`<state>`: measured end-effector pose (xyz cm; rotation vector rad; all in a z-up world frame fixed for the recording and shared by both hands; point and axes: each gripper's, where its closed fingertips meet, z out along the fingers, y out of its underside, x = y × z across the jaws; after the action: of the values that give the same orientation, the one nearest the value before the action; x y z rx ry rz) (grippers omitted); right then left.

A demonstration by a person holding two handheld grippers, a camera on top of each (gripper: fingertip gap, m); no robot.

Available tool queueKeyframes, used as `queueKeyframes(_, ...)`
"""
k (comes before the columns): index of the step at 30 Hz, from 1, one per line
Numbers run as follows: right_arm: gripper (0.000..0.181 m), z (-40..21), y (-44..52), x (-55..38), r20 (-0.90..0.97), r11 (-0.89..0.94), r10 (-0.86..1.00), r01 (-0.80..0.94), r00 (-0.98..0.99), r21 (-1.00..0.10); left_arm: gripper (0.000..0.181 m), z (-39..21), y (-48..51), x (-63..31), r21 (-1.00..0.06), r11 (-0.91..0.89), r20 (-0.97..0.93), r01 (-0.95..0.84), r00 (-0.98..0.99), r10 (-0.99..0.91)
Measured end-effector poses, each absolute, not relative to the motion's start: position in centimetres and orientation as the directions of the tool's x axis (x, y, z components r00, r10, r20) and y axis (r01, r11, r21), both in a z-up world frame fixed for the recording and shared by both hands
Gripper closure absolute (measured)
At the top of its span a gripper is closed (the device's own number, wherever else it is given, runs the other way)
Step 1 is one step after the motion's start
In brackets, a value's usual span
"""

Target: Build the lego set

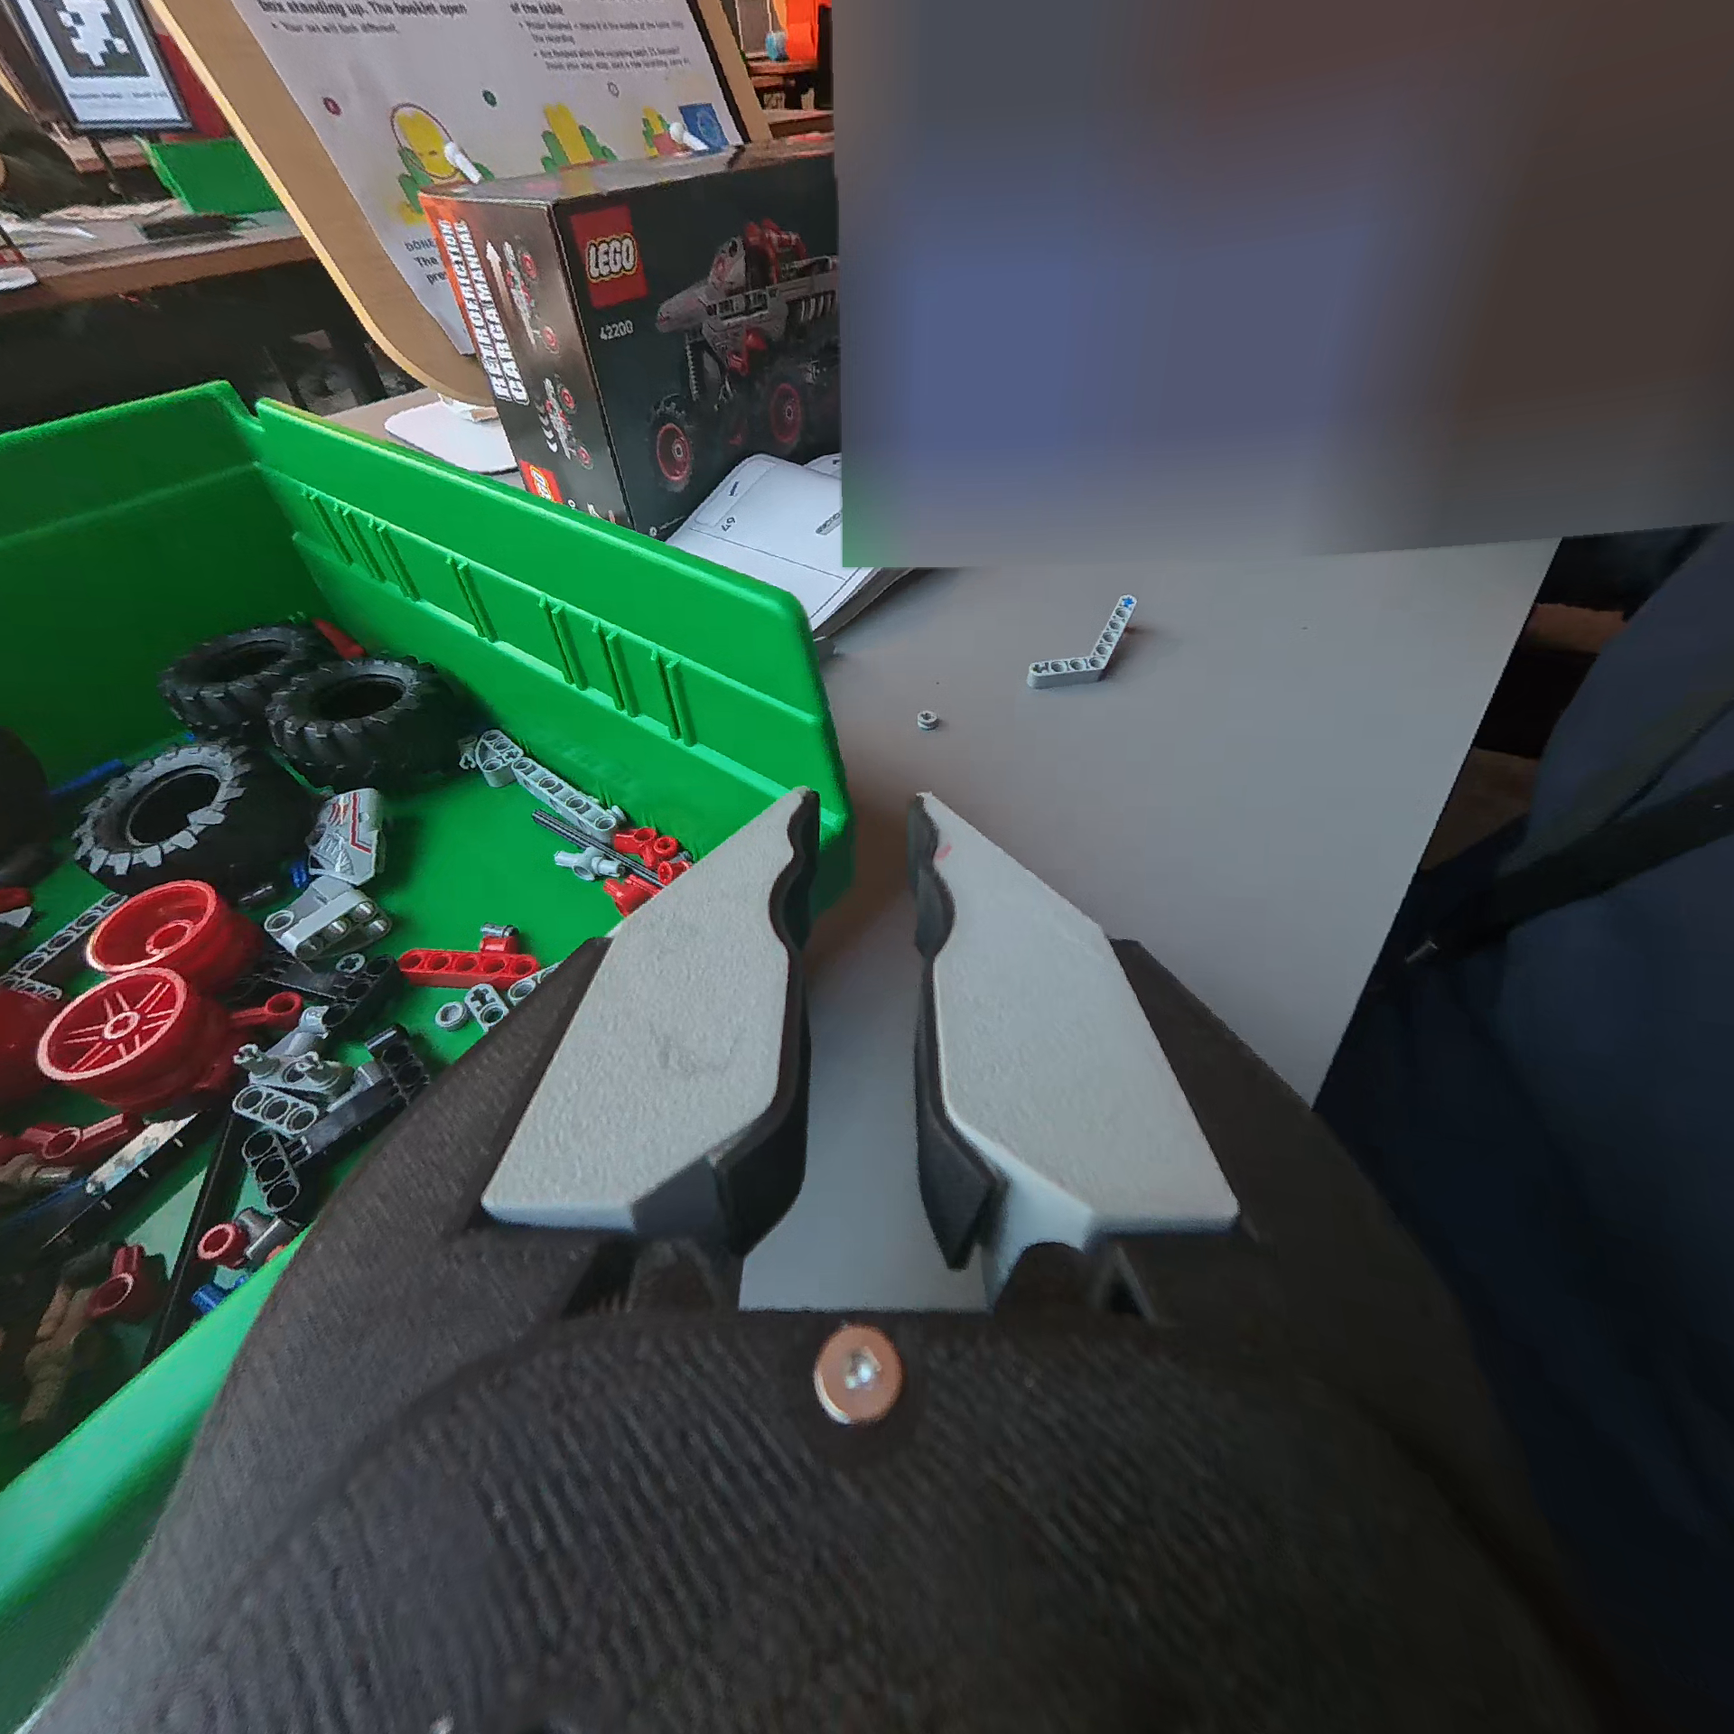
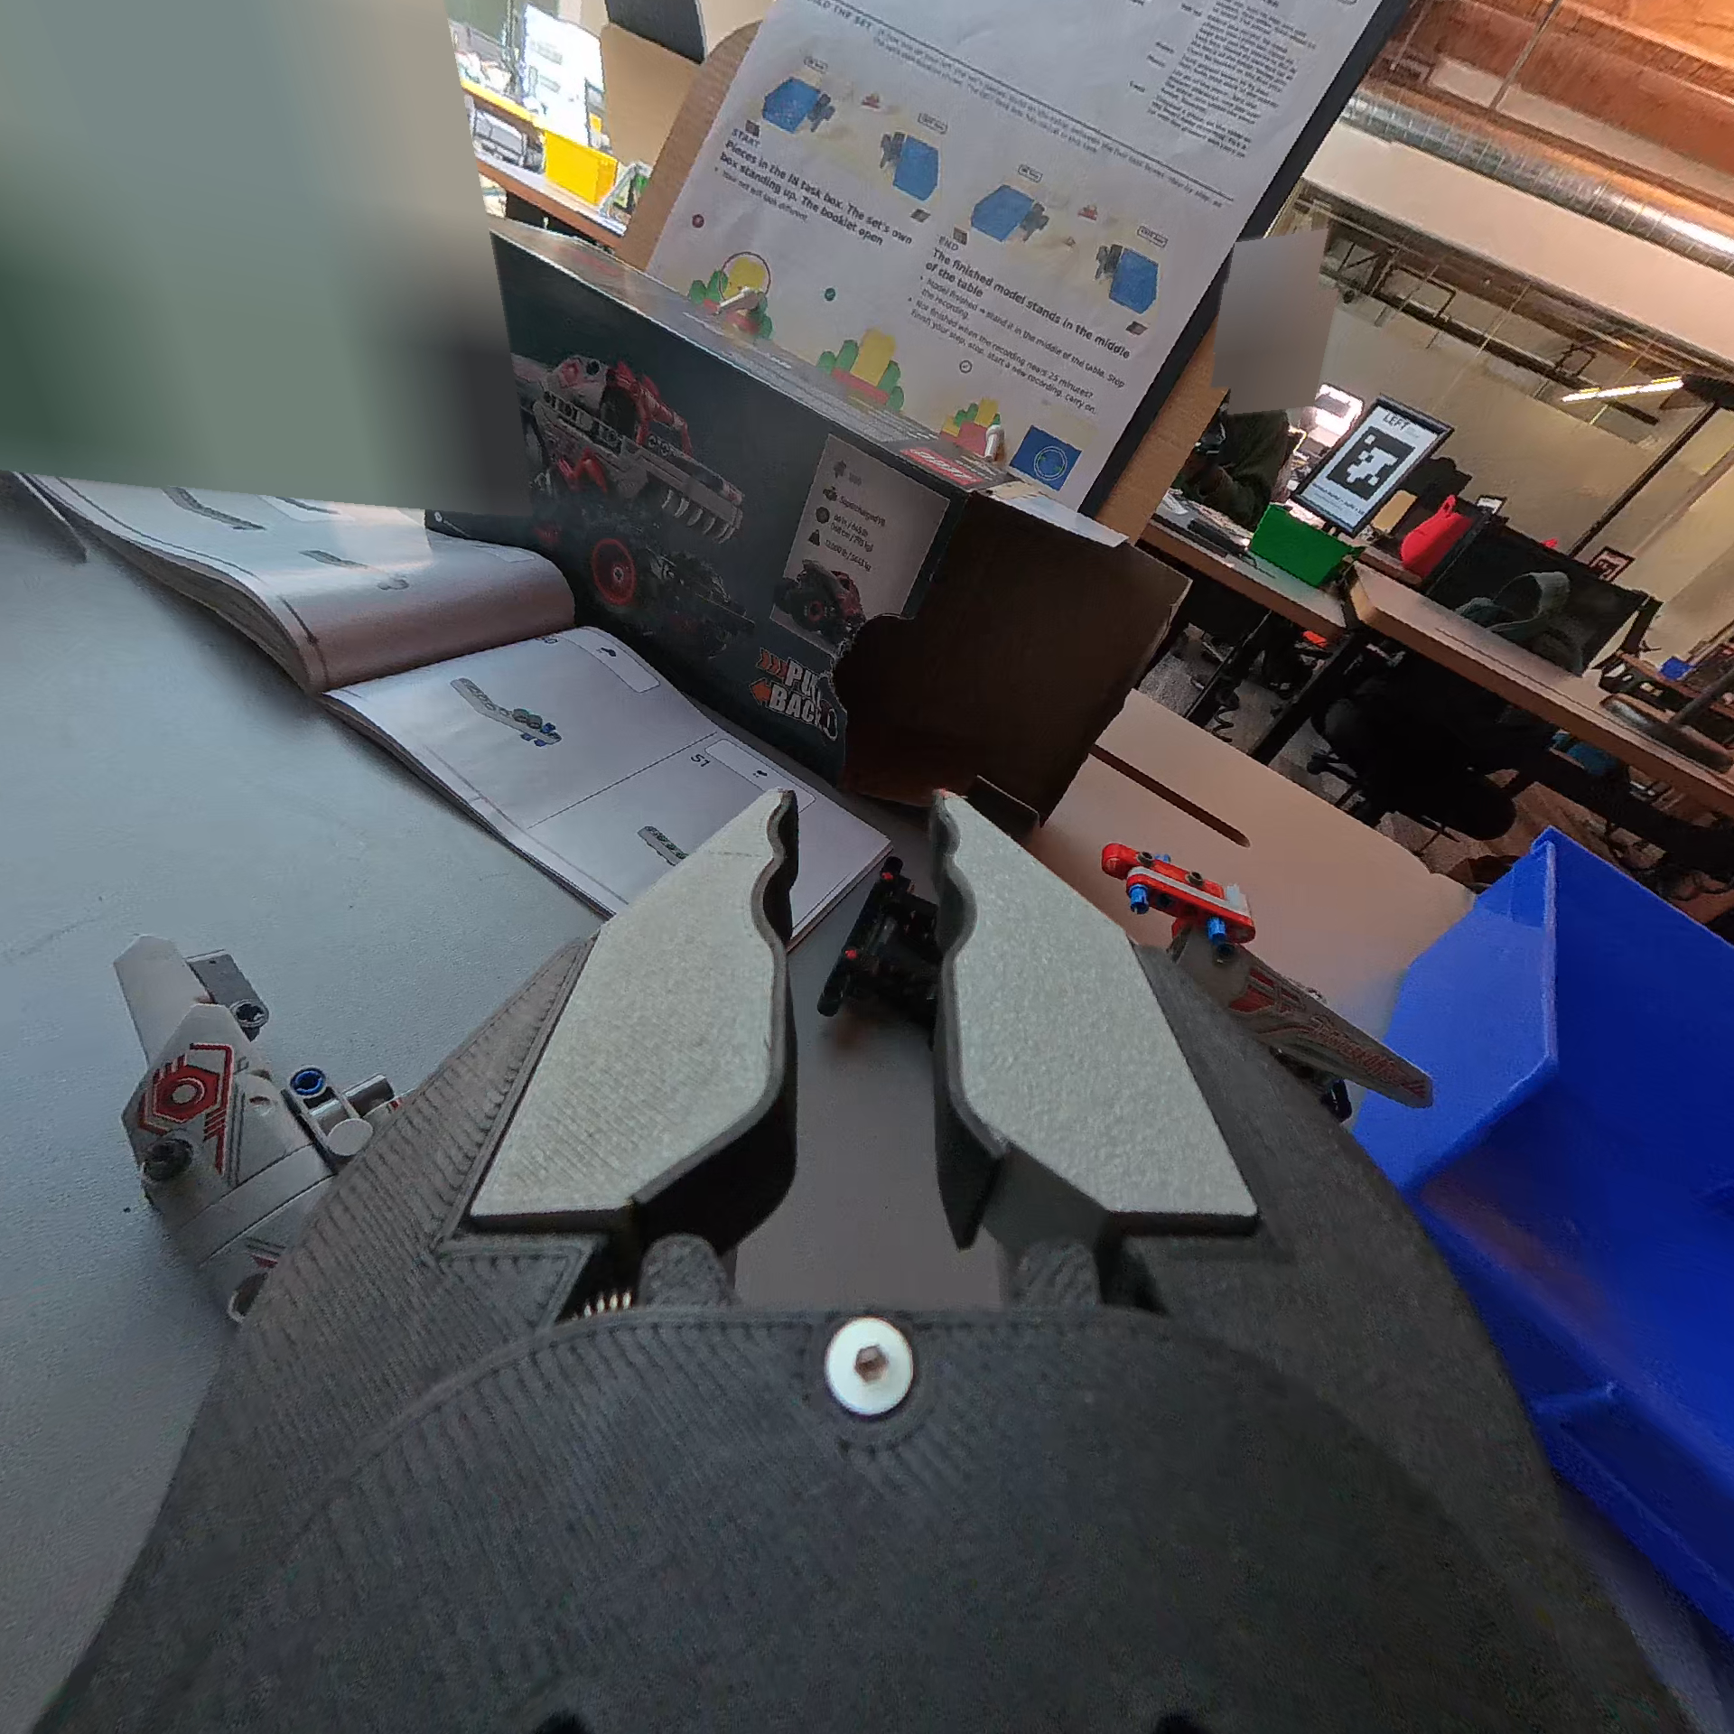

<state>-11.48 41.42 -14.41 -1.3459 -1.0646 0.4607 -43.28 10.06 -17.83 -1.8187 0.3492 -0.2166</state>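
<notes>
My left gripper [image 1: 863,807] is open and empty, over the grey table just right of the green bin [image 1: 563,600]. The bin holds black tyres [image 1: 361,704], red wheel hubs [image 1: 117,1027] and several loose red, grey and black pieces. A grey angled beam [image 1: 1084,647] and a tiny grey bush [image 1: 928,721] lie on the table beyond it. My right gripper [image 2: 863,802] is open and empty, above a small black assembly [image 2: 887,948]. A grey and red panel assembly [image 2: 211,1117] lies to its left. A red, blue and grey assembly [image 2: 1192,891] lies to its right.
The set's box [image 2: 751,525] stands at the back, also in the left wrist view [image 1: 676,328]. The open instruction booklet [image 2: 563,741] lies before it. A blue bin [image 2: 1548,1126] is at the right. An instruction sheet on a board [image 2: 985,188] stands behind the box. My right fingertips sit around 45 cm from my left ones.
</notes>
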Motion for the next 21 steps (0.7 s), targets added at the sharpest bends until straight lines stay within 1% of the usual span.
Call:
queueKeyframes(8, 0.157, -14.4, 41.1, -11.6, 0.362, 0.242, 0.8, 0.295, 0.479, -0.925, 0.166, -17.8, 10.1, -43.3, -0.962, -0.234, -0.058, -0.142, 0.94, -0.335)
queueKeyframes(13, 0.158, -14.6, 41.2, -11.6, 0.364, 0.237, 0.798, 0.305, 0.481, -0.923, 0.167, -17.3, 10.0, -43.8, -0.971, -0.209, -0.048, -0.117, 0.949, -0.311)
queueKeyframes(17, 0.158, -14.4, 41.1, -11.5, 0.366, 0.243, 0.794, 0.299, 0.485, -0.923, 0.178, -16.5, 9.2, -45.2, -0.982, -0.178, -0.018, -0.063, 0.969, -0.246)
queueKeyframes(18, 0.158, -14.4, 41.1, -11.5, 0.367, 0.244, 0.793, 0.298, 0.486, -0.923, 0.181, -16.4, 9.0, -46.1, -0.98, -0.192, -0.004, -0.046, 0.976, -0.217)
queueKeyframes(21, 0.159, -14.3, 41.0, -11.4, 0.37, 0.25, 0.792, 0.295, 0.486, -0.922, 0.181, -15.4, 8.0, -50.2, -0.965, -0.263, 0.005, -0.015, 0.997, -0.076)
